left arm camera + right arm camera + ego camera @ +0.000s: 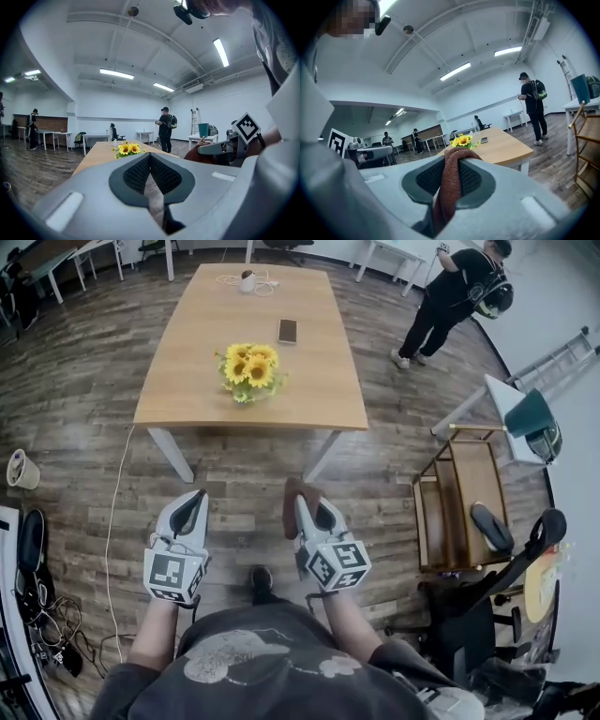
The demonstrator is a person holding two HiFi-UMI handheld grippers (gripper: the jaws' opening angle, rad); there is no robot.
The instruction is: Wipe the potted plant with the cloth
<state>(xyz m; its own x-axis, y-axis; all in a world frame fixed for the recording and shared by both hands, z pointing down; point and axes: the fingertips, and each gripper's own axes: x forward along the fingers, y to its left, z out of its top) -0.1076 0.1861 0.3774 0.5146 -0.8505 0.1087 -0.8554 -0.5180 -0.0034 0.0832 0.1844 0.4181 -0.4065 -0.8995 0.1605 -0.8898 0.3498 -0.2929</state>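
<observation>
A potted plant of yellow sunflowers (pixel 248 369) stands near the front edge of a long wooden table (pixel 319 390), also seen ahead as the plant (pixel 128 149) and the plant (pixel 462 140). My right gripper (pixel 302 498) is shut on a reddish-brown cloth (pixel 292 505), which hangs folded between the pads as the cloth (pixel 451 183). My left gripper (pixel 198 498) is shut with nothing in it; its pads (pixel 138 172) meet. Both grippers are held side by side over the floor, short of the table.
On the table lie a phone (pixel 287 331) and a white device with a cable (pixel 248 280). A person (pixel 455 298) stands at the far right. A wooden trolley (pixel 464 505), an office chair (pixel 487 615) and a white cable on the floor (pixel 112 521) are nearby.
</observation>
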